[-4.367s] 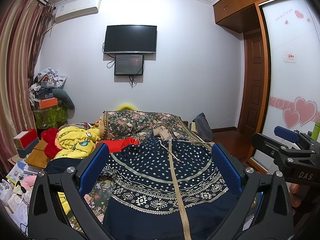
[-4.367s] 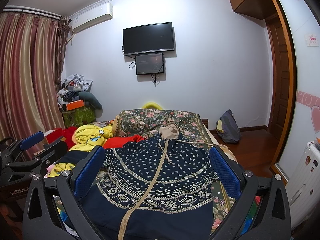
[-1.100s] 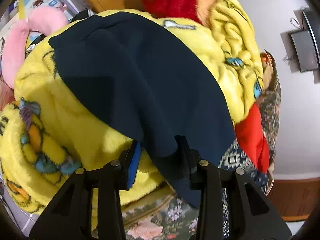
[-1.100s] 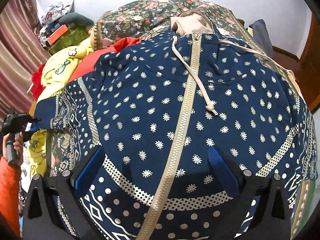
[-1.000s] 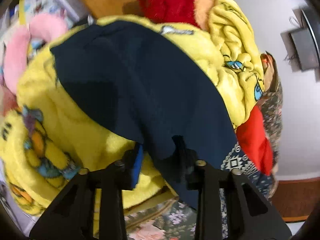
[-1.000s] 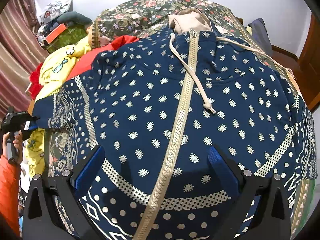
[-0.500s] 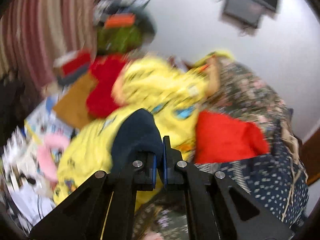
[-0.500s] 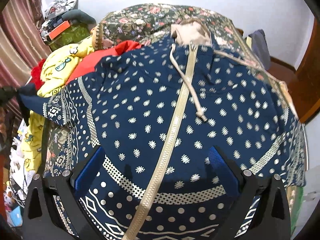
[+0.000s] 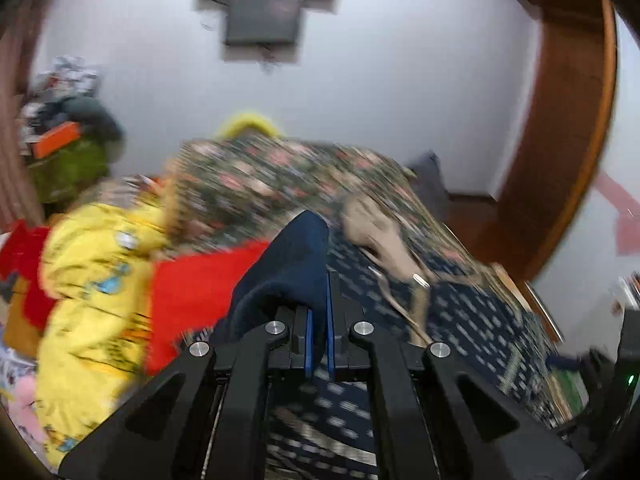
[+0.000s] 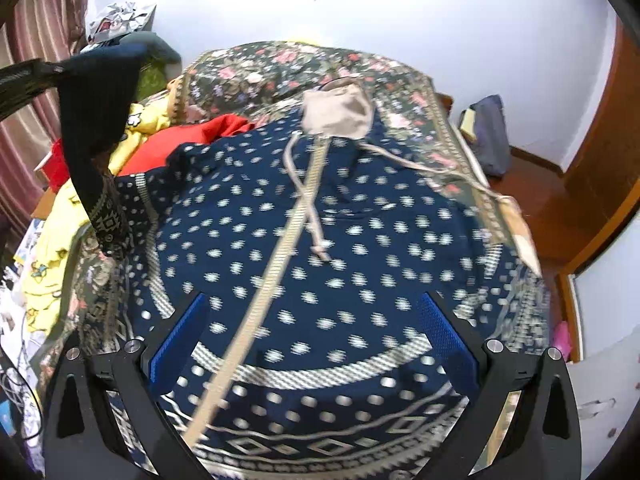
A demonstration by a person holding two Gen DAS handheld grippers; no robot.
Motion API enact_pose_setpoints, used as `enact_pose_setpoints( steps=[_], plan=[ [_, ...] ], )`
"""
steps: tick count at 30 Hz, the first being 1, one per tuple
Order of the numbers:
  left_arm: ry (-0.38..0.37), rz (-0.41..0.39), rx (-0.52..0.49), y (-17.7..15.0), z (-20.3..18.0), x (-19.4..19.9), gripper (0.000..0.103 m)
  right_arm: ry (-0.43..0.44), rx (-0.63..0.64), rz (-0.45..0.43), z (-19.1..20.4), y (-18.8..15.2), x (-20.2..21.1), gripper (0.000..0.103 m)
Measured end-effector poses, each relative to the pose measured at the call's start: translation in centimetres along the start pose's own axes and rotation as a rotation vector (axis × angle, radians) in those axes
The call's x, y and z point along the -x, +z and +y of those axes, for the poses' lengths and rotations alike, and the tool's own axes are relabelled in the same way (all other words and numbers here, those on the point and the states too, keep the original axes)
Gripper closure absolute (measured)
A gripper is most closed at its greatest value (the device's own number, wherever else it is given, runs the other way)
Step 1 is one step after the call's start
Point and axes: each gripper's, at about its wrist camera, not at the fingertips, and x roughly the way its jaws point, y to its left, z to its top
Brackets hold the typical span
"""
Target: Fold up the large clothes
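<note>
White walls (image 10: 420,12) carry a dark wall-mounted screen (image 9: 262,20). A bed with a floral cover (image 10: 280,68) fills the middle, striped curtains (image 10: 48,12) hang at left, and a wooden door frame (image 9: 568,128) stands right above a brown wood floor (image 10: 536,192).

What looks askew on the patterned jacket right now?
The navy dotted zip jacket lies lopsided: its plain navy sleeve is lifted off the floral bed, pinched in the left hand-held gripper, and one beige drawstring trails off sideways.
</note>
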Motion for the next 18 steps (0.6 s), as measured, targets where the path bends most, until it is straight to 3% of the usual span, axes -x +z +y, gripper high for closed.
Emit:
enact_pose_setpoints(
  steps=[6,12,16,18],
  plan=[
    [-0.091,0.199,-0.098,-5.0,-6.7,-5.3,0.099,-0.053,-0.009,0.0,-2.7,-1.1,0.7,0.001],
    [-0.145,0.405,-0.147,-10.6,-10.1,-9.2,0.099,-0.071,-0.041,0.031,-4.8,-2.5,0.4,0.001],
    [-0.133,0.466,-0.182,-12.7,-10.9,-9.9,0.098,-0.073,-0.048,0.041,-5.1,-3.1,0.2,0.001],
    [-0.123,0.471,-0.2,-13.0,-11.0,-9.7,0.093,-0.071,-0.047,0.042,-5.1,-3.1,0.2,0.001]
  ],
)
